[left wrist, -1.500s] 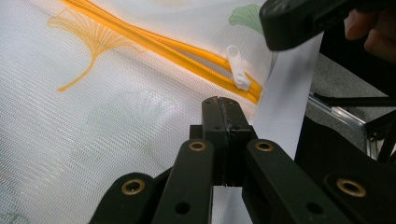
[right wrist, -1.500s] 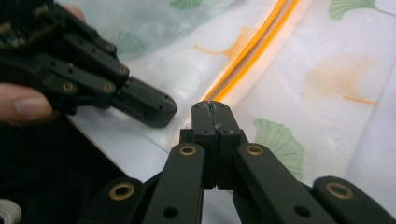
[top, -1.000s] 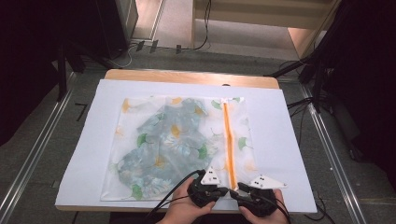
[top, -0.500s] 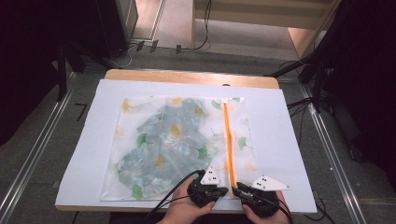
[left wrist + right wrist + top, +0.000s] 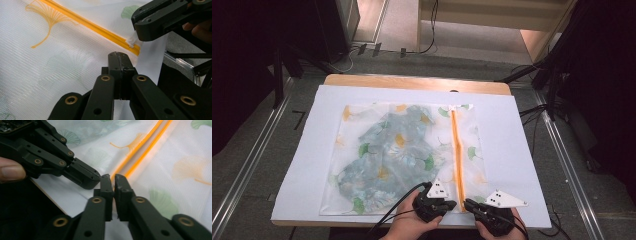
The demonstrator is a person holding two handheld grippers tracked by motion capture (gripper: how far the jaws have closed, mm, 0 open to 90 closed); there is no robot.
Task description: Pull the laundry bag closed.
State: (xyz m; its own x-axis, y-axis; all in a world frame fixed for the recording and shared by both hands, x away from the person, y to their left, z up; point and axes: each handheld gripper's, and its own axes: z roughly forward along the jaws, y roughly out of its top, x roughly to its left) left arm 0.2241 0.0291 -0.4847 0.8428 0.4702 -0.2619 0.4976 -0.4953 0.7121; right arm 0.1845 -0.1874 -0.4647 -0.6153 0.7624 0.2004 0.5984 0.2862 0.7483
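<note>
Both grippers [image 5: 457,205] (closed) at zipper [image 5: 457,150]

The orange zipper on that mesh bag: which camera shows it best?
The high view: the orange zipper runs its full length down the mesh bag. The left gripper view shows its near end with a white tab; the right gripper view shows a blurred stretch.

We see high view evenly lit from above, white tabletop [image 5: 532,150] bright, surroundings falling into deep black. We note soft overall focus, faint shadows. In gripper views, near jaws blurred, mesh weave sharp in left, hazy in right.
</note>
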